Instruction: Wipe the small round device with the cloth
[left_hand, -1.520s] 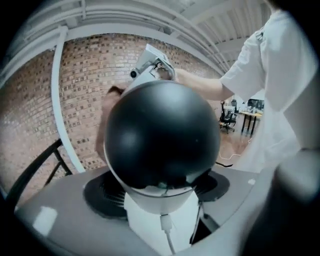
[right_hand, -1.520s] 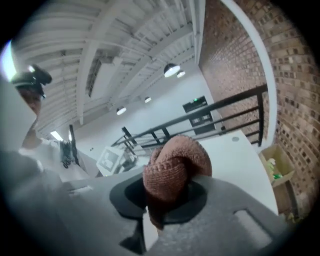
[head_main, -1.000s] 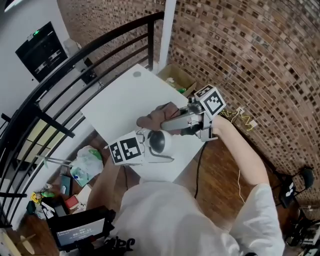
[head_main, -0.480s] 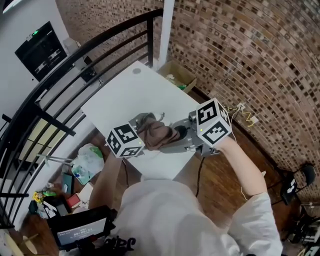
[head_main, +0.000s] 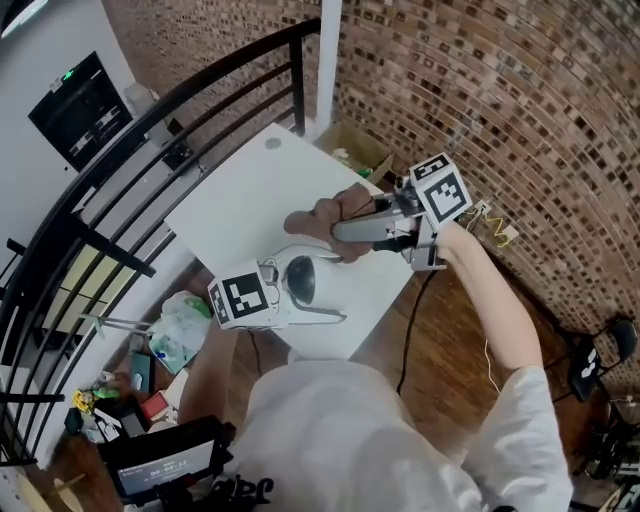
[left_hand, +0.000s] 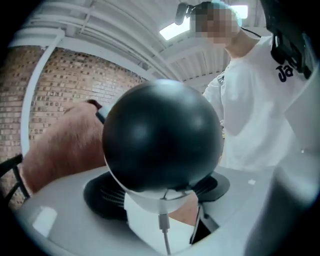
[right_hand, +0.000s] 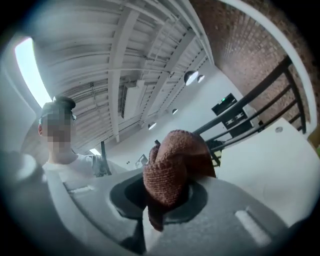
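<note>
The small round device (head_main: 303, 280), a black dome on a white body, hangs above the near edge of the white table (head_main: 240, 195). My left gripper (head_main: 310, 292) is shut on it. In the left gripper view the dome (left_hand: 162, 140) fills the middle, its white base and cable sit between the jaws of the left gripper (left_hand: 160, 195), and the brown cloth (left_hand: 60, 147) shows behind it at the left. My right gripper (head_main: 345, 230) is shut on the bunched brown cloth (head_main: 335, 215), just beyond the device and apart from it. In the right gripper view the cloth (right_hand: 175, 162) sticks up from the right gripper (right_hand: 160, 202).
A black railing (head_main: 130, 140) curves round the table's far and left sides. A brick wall (head_main: 500, 90) and a white post (head_main: 328, 60) stand behind. An open cardboard box (head_main: 352, 150) sits past the far corner. A plastic bag (head_main: 185, 320) and clutter lie on the floor at left.
Half a second ago the cloth lay over the device with both grippers close together. The right gripper has since drawn the cloth up and away, and the dome is uncovered.
</note>
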